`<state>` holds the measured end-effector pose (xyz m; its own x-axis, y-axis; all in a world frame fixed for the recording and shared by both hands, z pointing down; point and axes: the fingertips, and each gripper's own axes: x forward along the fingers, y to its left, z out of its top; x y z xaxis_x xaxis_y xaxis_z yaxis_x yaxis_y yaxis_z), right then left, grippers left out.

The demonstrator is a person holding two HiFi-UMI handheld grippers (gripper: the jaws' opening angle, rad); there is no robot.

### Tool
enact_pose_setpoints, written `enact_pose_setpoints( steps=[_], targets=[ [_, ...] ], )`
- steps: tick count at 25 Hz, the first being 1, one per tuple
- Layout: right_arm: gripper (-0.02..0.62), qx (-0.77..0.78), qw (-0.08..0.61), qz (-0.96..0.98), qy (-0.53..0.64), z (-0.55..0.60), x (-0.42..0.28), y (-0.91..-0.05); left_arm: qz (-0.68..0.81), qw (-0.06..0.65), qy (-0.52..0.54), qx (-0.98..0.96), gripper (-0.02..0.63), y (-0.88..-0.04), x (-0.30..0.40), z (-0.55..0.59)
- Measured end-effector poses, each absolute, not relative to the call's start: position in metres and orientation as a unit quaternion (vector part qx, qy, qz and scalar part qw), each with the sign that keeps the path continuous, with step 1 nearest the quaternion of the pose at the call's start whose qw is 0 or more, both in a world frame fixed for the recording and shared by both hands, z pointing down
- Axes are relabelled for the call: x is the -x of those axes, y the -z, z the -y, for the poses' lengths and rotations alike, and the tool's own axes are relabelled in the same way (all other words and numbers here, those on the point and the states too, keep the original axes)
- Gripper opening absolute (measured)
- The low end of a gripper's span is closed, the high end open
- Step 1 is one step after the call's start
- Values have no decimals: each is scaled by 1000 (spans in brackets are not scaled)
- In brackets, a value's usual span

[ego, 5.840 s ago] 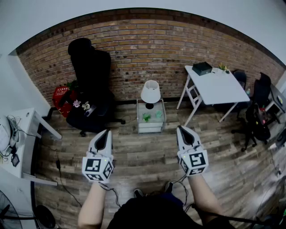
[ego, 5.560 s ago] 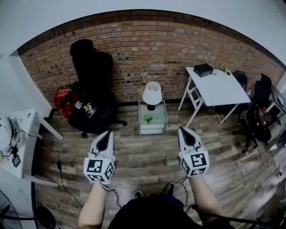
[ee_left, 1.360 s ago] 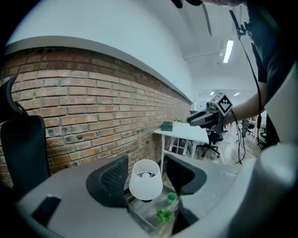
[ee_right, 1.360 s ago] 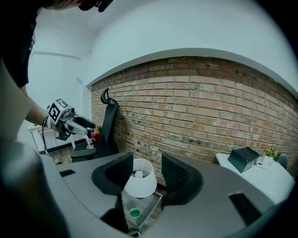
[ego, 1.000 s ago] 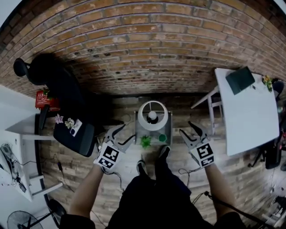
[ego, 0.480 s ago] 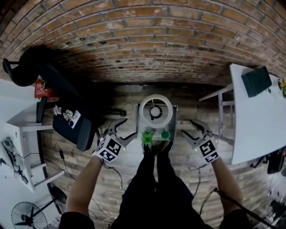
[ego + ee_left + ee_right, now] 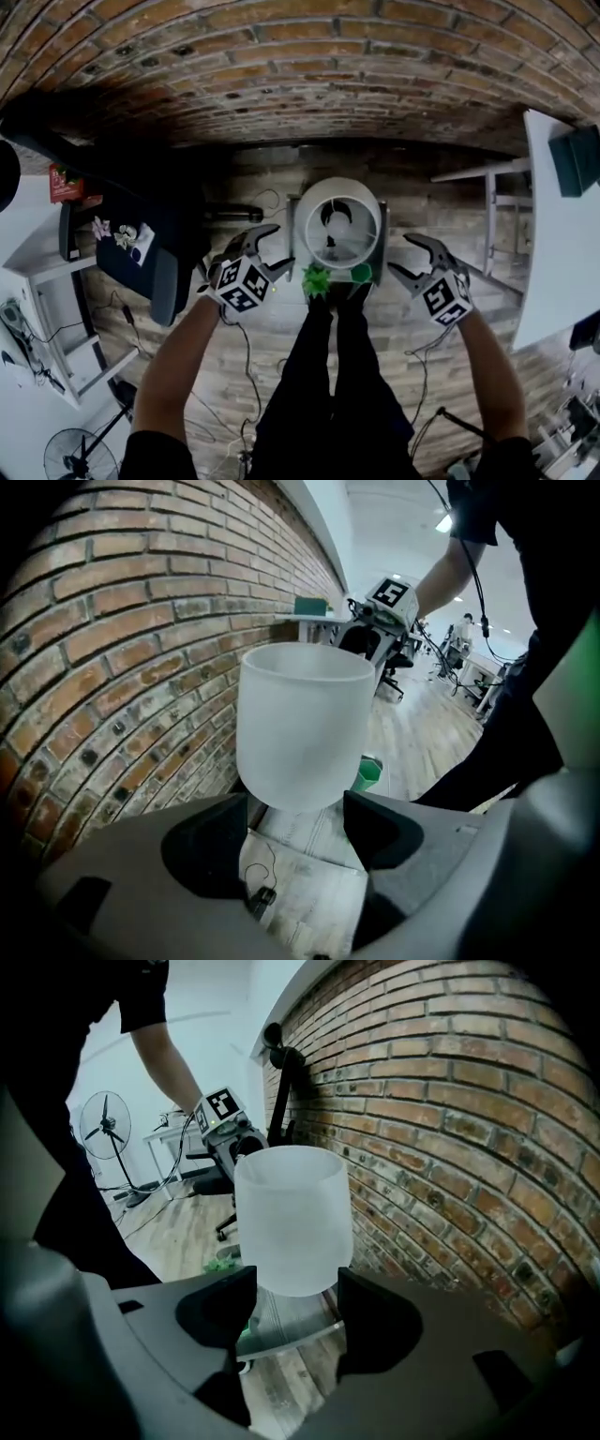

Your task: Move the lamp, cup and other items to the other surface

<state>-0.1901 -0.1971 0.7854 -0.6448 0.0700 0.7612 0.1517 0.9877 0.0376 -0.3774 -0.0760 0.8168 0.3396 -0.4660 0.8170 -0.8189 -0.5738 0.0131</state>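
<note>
A lamp with a white shade [image 7: 337,223] stands on a small glass table [image 7: 382,246] by the brick wall. In front of it sit a green plant [image 7: 316,278] and a green cup [image 7: 361,273]. My left gripper [image 7: 272,249] hangs left of the table and my right gripper [image 7: 405,255] right of it, both apart from the lamp. Both jaws have just been opening and hold nothing. The left gripper view looks past its jaws [image 7: 295,822] at the shade [image 7: 302,728] and cup [image 7: 370,772]. The right gripper [image 7: 286,1312] faces the shade [image 7: 292,1218] and plant [image 7: 223,1262].
A white table [image 7: 562,216] with a dark box stands at the right. A black office chair [image 7: 141,253] with small items on its seat is at the left. Cables lie on the wood floor. The person's black-clad legs [image 7: 337,375] stand right in front of the small table.
Both grippers have sunk to either side of the small table, and their jaws stand wider. The view has closed in on the lamp, now seen from above.
</note>
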Motion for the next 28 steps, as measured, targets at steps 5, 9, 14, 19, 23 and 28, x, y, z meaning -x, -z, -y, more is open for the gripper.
enact_pose_setpoints(
  steps=[5, 9, 14, 19, 23, 28],
  targets=[
    [293, 82, 442, 892, 43, 204, 197, -838, 368, 219, -433, -793, 311, -868, 386, 87],
    [333, 104, 462, 880, 33, 205, 200, -872, 352, 232, -445, -790, 322, -903, 392, 95],
    [387, 127, 482, 866, 38, 208, 203, -911, 324, 230, -461, -793, 335, -935, 389, 104],
    [394, 145, 492, 857, 49, 209, 208, -938, 303, 218, -471, -799, 341, -955, 381, 114],
    [407, 164, 500, 847, 71, 209, 214, -952, 282, 194, -486, -804, 344, -960, 376, 120],
    [422, 171, 490, 850, 88, 209, 229, -954, 268, 179, -495, -807, 344, -962, 373, 121]
  ],
)
